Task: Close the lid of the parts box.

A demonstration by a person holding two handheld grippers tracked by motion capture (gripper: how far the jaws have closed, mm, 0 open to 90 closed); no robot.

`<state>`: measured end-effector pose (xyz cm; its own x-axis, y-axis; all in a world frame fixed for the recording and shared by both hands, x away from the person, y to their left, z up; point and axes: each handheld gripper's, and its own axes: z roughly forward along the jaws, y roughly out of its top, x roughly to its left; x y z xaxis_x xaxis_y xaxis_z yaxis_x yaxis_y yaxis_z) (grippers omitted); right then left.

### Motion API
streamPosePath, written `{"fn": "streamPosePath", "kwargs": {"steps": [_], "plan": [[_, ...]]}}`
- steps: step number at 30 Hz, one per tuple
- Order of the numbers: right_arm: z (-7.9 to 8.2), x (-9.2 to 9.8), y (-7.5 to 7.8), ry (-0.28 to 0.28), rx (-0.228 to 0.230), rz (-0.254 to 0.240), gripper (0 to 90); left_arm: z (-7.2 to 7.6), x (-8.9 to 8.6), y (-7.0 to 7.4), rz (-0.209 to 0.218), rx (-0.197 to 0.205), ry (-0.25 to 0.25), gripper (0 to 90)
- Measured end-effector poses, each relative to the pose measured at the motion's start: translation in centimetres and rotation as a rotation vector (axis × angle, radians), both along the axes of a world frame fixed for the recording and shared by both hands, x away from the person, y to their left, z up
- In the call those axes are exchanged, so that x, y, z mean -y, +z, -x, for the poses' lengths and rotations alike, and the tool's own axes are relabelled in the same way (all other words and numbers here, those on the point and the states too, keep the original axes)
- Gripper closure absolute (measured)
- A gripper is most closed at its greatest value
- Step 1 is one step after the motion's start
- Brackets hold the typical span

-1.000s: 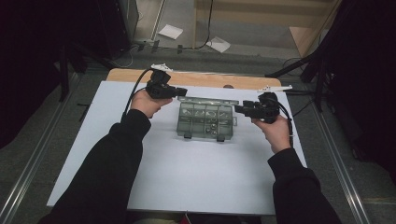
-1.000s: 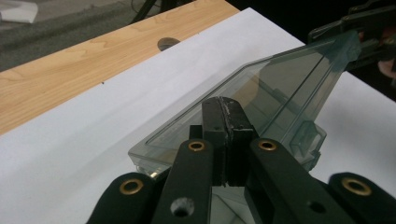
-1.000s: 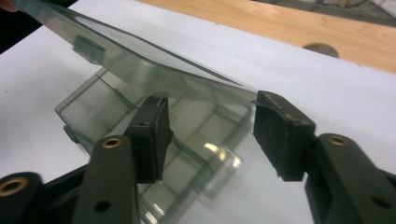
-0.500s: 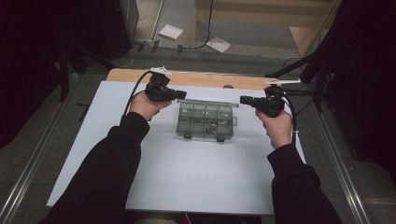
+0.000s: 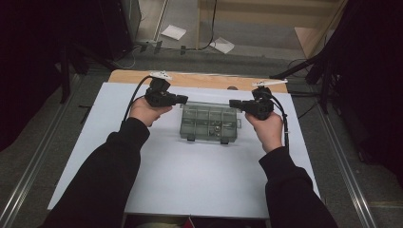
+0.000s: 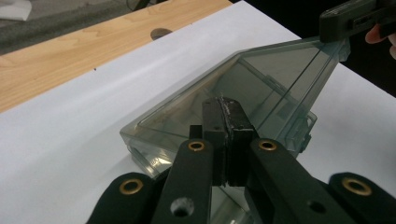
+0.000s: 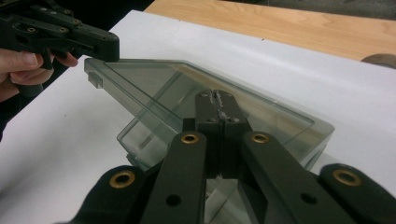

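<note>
Lifted thin smoky see-through plastic lid (image 6: pixel 261 79) of rectangular compartment box (image 5: pixel 209 122); left gripper (image 6: pixel 227 103) and right gripper (image 7: pixel 216 96) fingers pinched lid's end edges above matte white worktop (image 5: pixel 190 175).

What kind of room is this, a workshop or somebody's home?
Probably a lab or recording workspace, not a home. A white sheet covers a wooden table ringed by dark curtains, a person's hands work two black handheld grippers, left and right, over a clear compartment box, and cables trail across the bare floor behind.
</note>
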<state>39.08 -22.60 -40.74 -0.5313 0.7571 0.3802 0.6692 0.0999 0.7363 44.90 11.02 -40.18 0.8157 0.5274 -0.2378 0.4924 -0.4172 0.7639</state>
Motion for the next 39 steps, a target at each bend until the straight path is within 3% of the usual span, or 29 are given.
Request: {"fn": "streamPosePath", "kwargs": {"steps": [8,18,27,39], "plan": [[0.5,-0.7,-0.8,0.023,-0.018,0.021,90.0,1.2,0.2,0.0,-0.004,0.016,-0.032,88.9],[1.5,-0.2,-1.8,0.018,-0.009,-0.002,90.0,1.9,0.2,-1.2,0.003,0.000,-0.020,88.9],[2.9,-0.9,-3.0,0.035,-0.012,0.024,90.0,2.7,0.4,-2.3,-0.044,0.009,-0.042,88.7],[3.4,-1.1,-4.7,0.042,-0.021,0.040,90.0,4.1,0.6,-3.8,-0.063,0.017,-0.056,88.6]]}}
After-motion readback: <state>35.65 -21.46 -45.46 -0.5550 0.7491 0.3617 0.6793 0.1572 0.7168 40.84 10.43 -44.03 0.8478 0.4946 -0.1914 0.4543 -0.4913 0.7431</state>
